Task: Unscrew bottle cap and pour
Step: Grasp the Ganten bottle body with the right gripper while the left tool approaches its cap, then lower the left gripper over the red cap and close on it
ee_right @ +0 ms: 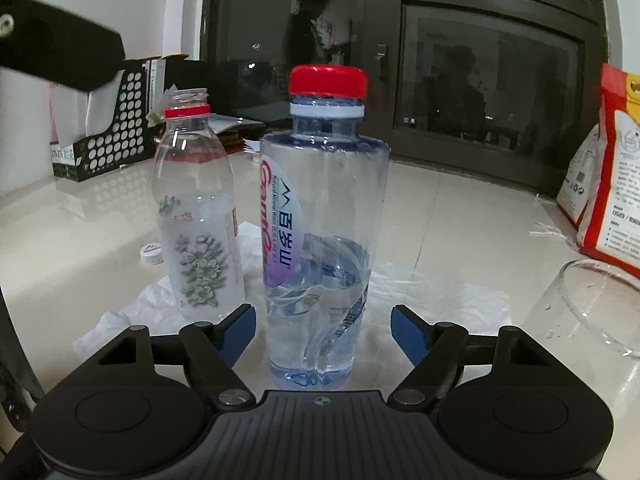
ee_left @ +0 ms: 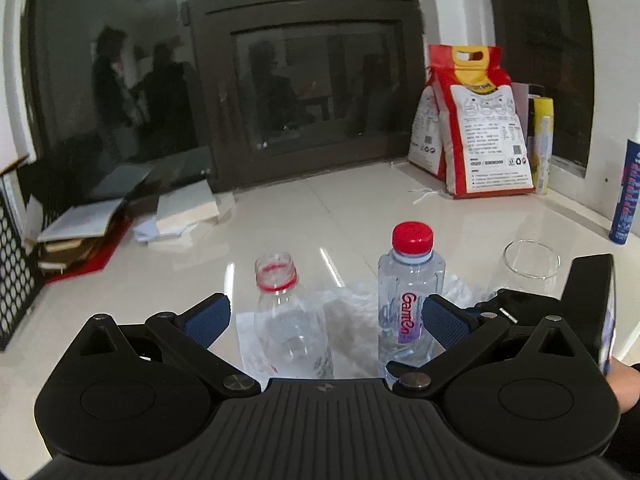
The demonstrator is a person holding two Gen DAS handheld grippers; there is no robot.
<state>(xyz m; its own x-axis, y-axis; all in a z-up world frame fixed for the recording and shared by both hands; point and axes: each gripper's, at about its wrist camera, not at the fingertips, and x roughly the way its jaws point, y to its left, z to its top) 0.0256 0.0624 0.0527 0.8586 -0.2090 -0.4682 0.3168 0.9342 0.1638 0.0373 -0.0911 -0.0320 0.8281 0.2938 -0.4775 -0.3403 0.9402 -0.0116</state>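
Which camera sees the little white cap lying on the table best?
The right wrist view. There the small white round bottle cap lies in plain sight on the pale glossy table, just left of the clear open bottle with the red neck ring. The left wrist view does not show the cap at all.

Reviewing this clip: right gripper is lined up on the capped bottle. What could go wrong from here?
1. The right gripper straddles the capped bottle low on its thin body, pads not yet touching; squeezing there may buckle it or let it spin once the red cap is twisted.
2. The open bottle stands close beside it and could get knocked over.
3. Both bottles sit on crumpled tissue, an uneven footing.
4. The glass is off to the side; pouring may spill.
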